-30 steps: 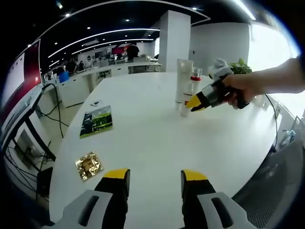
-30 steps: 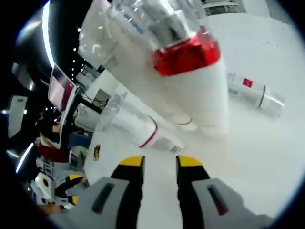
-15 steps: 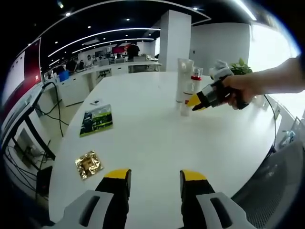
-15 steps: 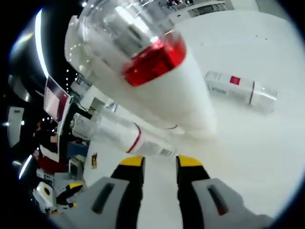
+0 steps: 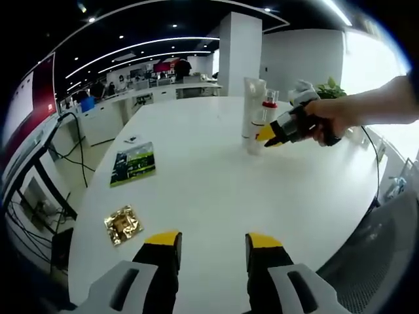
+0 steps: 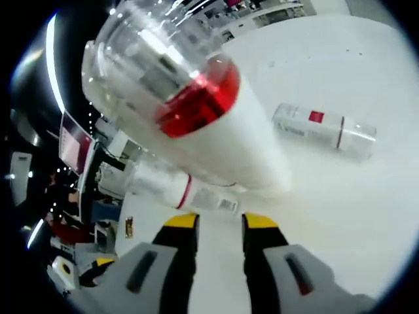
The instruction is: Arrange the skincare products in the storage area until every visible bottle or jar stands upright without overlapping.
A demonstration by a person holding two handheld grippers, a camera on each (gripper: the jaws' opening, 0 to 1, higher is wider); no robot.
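A white bottle (image 6: 229,140) with a red band and a clear cap looms just ahead of my right gripper (image 6: 219,226), whose jaws stand a narrow gap apart with nothing between them. A second red-ringed bottle (image 6: 190,193) lies beyond the jaws. A small red-labelled bottle (image 6: 324,127) lies on the white table (image 6: 353,216). In the left gripper view the red-banded bottle (image 5: 267,110) stands upright beside a tall white tube (image 5: 252,108). The right gripper (image 5: 265,137), held by a hand, is right next to them. My left gripper (image 5: 213,245) is open over bare table, far from the bottles.
A green booklet (image 5: 133,165), a gold packet (image 5: 122,224) and a small dark item (image 5: 131,140) lie on the table's left side. A plant (image 5: 330,91) stands behind the hand. The table's rounded edge (image 5: 340,235) and a grey chair (image 5: 393,242) are at the right.
The right gripper has edged slightly up towards the bottles. In its view the red-banded bottle has slid left and the small labelled bottle has drifted left. The left gripper has barely moved.
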